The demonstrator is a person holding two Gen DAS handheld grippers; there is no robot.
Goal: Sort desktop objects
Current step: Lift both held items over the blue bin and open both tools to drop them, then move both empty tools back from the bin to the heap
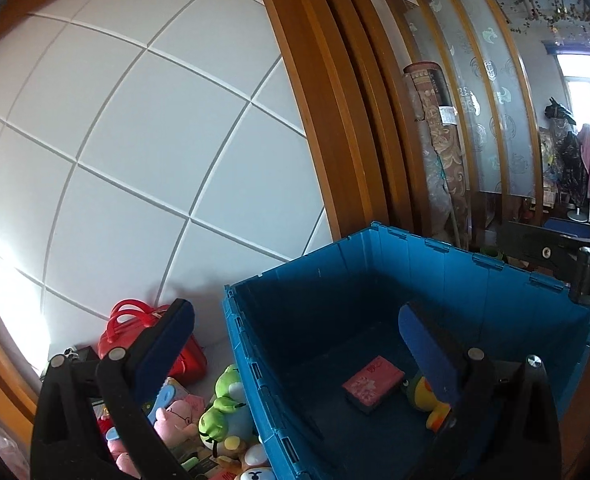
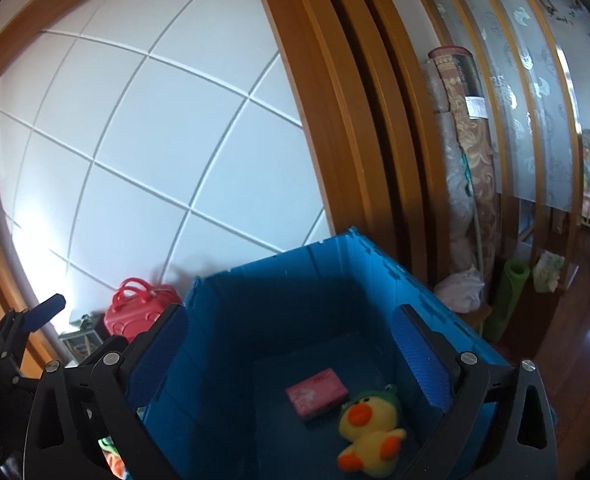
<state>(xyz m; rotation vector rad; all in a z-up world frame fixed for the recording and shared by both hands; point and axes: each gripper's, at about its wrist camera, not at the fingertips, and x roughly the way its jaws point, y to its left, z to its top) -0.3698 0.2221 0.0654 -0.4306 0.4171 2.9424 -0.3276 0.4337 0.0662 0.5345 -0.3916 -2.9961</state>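
While both grippers hang over the blue crate with fingers spread wide and nothing between them, each view differs. From the right gripper, the yellow duck plush lies fully visible on the crate floor at five o'clock of the pink packet. From the left gripper, a finger half hides the duck, but plush toys and a red bag show at nine o'clock, outside the crate.

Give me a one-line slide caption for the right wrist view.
Open right gripper above the blue crate holding a pink packet and a yellow duck plush.
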